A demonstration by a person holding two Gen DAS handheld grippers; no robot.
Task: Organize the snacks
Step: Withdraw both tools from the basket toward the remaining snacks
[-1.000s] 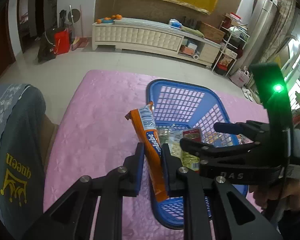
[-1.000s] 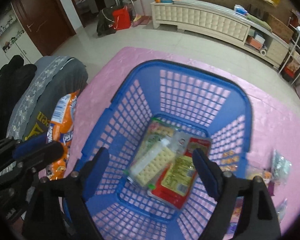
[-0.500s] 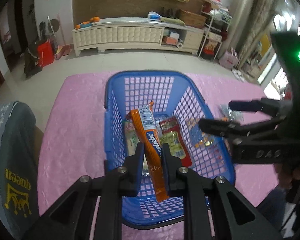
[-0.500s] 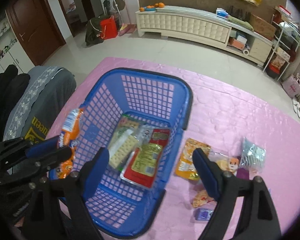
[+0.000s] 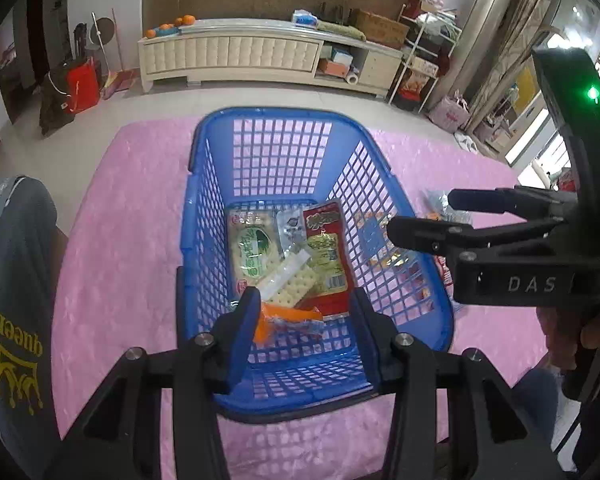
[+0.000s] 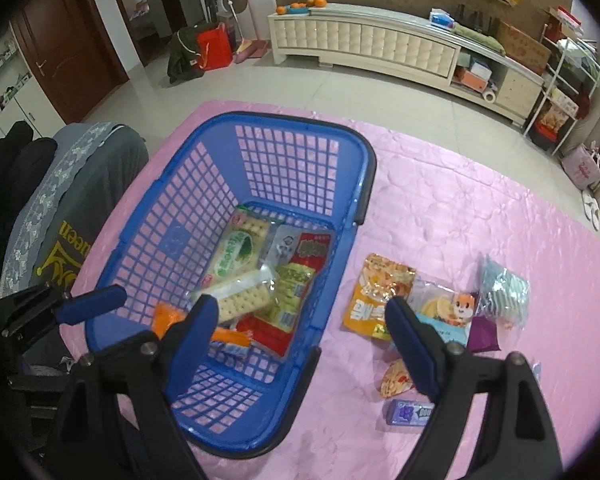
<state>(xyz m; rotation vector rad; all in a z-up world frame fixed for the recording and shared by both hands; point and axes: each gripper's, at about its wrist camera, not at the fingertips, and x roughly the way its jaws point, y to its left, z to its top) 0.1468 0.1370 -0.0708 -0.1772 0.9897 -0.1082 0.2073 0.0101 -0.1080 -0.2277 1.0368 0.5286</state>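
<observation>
We see the left gripper (image 5: 302, 320) over the near end of the blue basket (image 5: 198, 216), its jaws just opened partway and gripping nothing; the orange snack pack (image 5: 290, 318) lies loose on the basket floor between the fingertips, pads off it. Only the left wrist view shows that gap cleanly; in the right wrist view the same orange pack (image 6: 166, 318) is half hidden behind a finger (image 6: 194, 330) of the right gripper (image 6: 300, 334). That gripper hangs wide and empty, one finger over the basket's near right side, the other over the loose snacks on the pink tablecloth (image 6: 440, 208). Further into the basket both views give a cracker pack (image 5: 288, 280), a green-label biscuit pack (image 5: 254, 246) and a red-and-yellow pouch (image 5: 326, 256), overlapping mid-floor. Only the right wrist view shows what is left outside: a yellow pouch (image 6: 374, 294) just beside the basket's right wall, a hamster-print pack (image 6: 448, 308) touching it, a pale striped bag (image 6: 502, 294) further right, a purple packet (image 6: 484, 334), a small purple box (image 6: 408, 416) near the cloth's near edge. In the left wrist view these are mostly masked by the right gripper body (image 5: 512, 276), and a hand (image 5: 568, 332) holds it. At the left edge, a grey garment (image 5: 12, 280) with "queen" print. Far back, a white cabinet (image 6: 364, 38) with oranges (image 6: 306, 4) on top.
</observation>
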